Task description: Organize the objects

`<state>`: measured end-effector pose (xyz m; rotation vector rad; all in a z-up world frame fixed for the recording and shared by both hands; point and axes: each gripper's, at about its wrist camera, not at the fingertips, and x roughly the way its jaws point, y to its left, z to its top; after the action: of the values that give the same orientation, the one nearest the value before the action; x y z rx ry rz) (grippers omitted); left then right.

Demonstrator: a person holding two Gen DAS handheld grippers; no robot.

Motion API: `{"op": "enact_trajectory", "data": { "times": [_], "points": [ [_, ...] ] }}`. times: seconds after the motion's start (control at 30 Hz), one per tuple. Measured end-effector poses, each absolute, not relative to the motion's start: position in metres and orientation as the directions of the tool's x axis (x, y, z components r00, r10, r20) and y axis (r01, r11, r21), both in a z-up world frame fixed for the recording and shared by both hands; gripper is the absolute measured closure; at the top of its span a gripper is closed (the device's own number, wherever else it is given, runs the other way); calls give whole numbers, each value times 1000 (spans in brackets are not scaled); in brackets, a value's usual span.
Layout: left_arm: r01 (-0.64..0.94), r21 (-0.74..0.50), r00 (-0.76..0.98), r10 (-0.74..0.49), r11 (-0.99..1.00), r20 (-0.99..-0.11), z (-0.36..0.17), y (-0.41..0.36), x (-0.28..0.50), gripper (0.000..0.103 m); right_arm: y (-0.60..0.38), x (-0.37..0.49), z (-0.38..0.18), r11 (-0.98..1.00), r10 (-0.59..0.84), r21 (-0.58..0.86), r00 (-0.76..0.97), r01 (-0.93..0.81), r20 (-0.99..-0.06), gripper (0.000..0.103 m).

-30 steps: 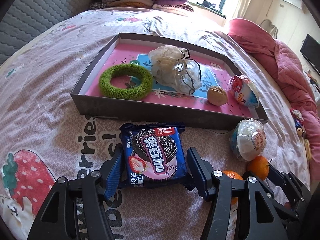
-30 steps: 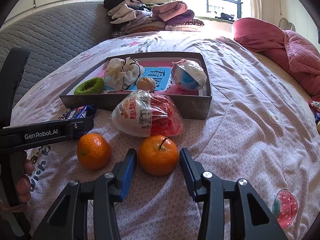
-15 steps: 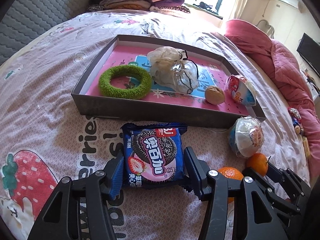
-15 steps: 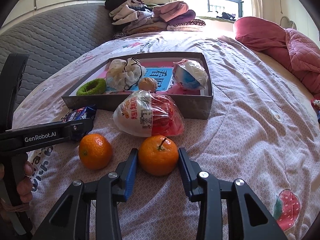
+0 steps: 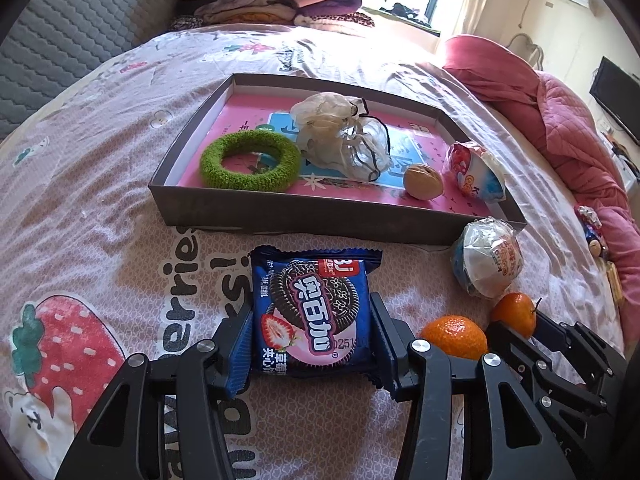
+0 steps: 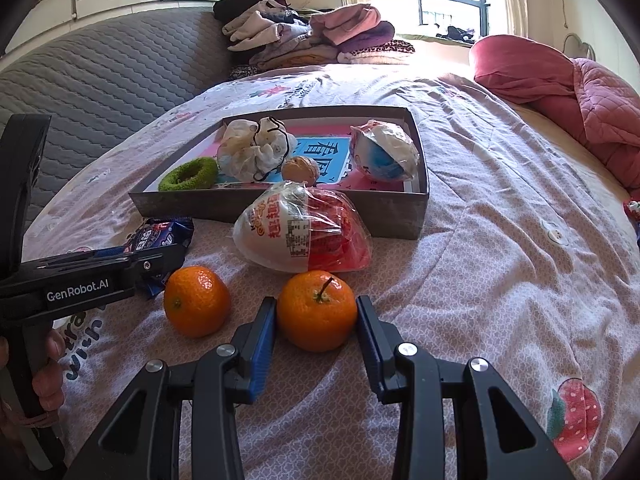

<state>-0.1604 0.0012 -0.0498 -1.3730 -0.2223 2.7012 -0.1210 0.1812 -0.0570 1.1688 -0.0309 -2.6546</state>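
A blue cookie packet lies flat on the bedsheet in front of the grey box. My left gripper straddles it, its jaws closing, with both blue pads against the packet's sides. In the right wrist view a stemmed tangerine sits on the sheet between the pads of my right gripper, which touch it on both sides. A second tangerine lies loose to its left. A red-and-white egg-shaped toy pack rests against the box's front wall.
The box holds a green fuzzy ring, a crumpled plastic bag, a walnut and a blue egg toy. A pink quilt is heaped at the right, folded clothes at the far end, a grey headboard on the left.
The left jaws have narrowed until the pads meet the cookie packet. The right jaws have drawn in a little onto the stemmed tangerine. Both hands have stayed in place.
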Motion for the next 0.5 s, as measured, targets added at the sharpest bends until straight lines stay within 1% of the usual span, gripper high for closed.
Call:
{"op": "enact_trajectory", "data": {
  "times": [0.5],
  "points": [
    [-44, -165, -595, 159, -985, -788, -41, 3, -148, 50, 180, -116, -51, -967, -239, 113, -661, 227, -712, 64]
  ]
}}
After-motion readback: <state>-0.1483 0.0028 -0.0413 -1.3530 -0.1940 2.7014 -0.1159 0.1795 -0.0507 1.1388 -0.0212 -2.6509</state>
